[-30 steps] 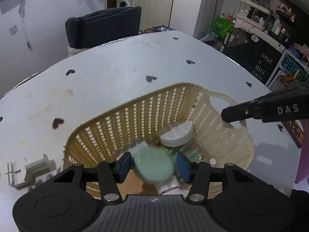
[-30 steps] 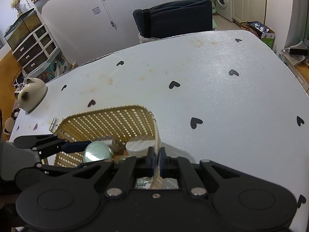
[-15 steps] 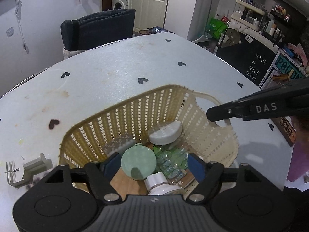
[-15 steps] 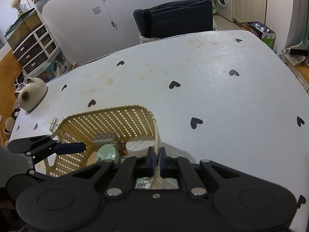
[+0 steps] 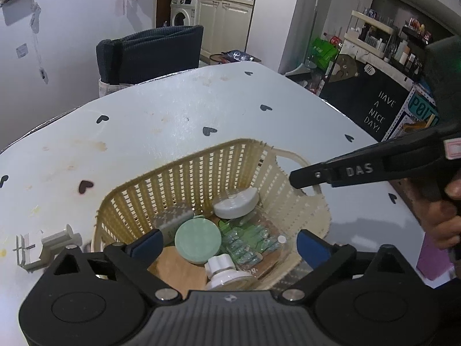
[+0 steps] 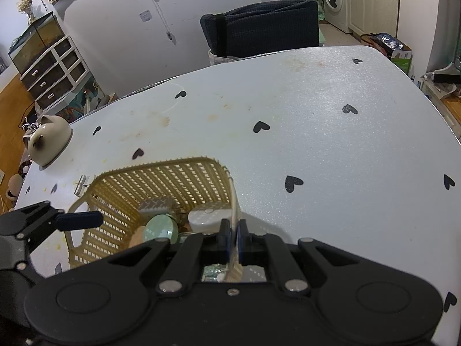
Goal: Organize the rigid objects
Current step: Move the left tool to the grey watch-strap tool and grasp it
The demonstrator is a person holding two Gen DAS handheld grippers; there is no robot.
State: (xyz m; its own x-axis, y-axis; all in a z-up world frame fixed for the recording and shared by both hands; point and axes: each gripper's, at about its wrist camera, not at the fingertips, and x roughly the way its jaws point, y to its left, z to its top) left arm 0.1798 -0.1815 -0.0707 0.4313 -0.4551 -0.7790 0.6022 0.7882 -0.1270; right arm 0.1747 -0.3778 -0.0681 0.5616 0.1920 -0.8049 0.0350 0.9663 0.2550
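Observation:
A beige slatted basket stands on the white table with black hearts. In it lie a round pale-green disc, a white half-round box, a white-capped bottle and a clear pack of green pieces. My left gripper hovers above the basket's near side. Its jaws are opening wide and its pads touch nothing; the disc rests below them. My right gripper is shut on the basket's rim at the right side, and its dark tip shows in the left wrist view.
A grey plastic clip lies on the table left of the basket. A cat-shaped ceramic piece sits at the table's far left edge. A dark chair stands behind the table. A person's hand holds the right gripper.
The left gripper's jaws spread apart and let go of the green disc, which now lies in the basket. That gripper rose and drew back a little. The right gripper kept still.

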